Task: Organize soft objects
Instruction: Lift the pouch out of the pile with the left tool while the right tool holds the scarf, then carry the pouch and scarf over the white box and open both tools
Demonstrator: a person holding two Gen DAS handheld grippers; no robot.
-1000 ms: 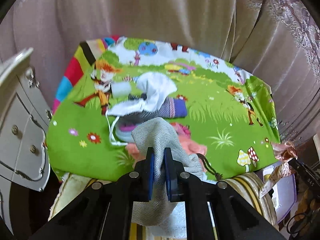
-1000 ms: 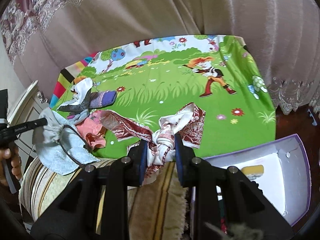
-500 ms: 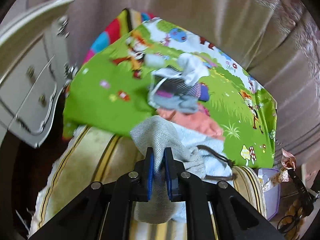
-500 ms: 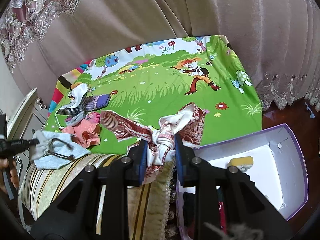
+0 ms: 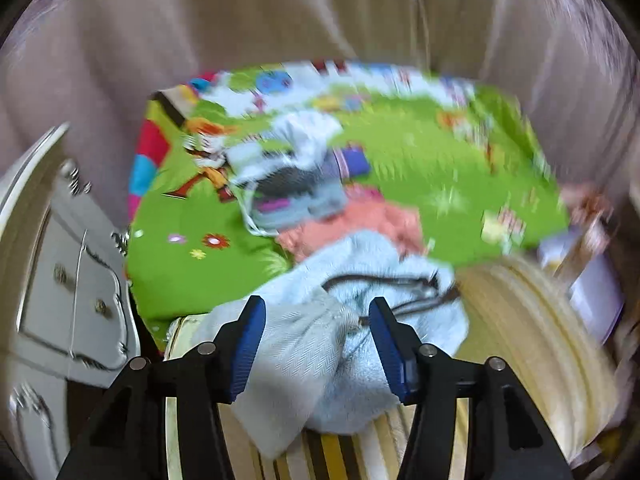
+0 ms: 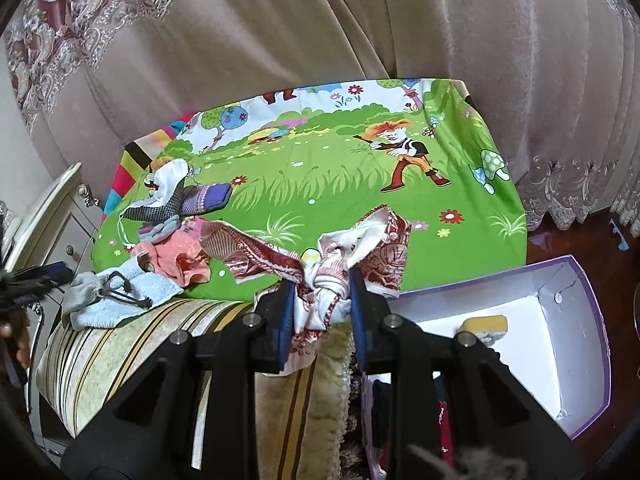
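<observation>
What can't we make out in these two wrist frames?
- Left wrist view: motion blur smears the clothes pile and the box at the right edge.
- Right wrist view: the left claw is cut off by the left edge.
- Right wrist view: the right claw hides the lower part of the patterned scarf.
- Box contents: near part hidden behind the claw body.

Grey herringbone pouch (image 5: 296,344) (dark drawstring)

The pouch (image 5: 304,344) is woven herringbone cloth, the towel (image 5: 400,280) fluffy terry. The scarf (image 6: 340,256) looks smooth and silky, the box (image 6: 568,320) matt cardboard, the curtain (image 6: 320,28) soft velvety fabric.
</observation>
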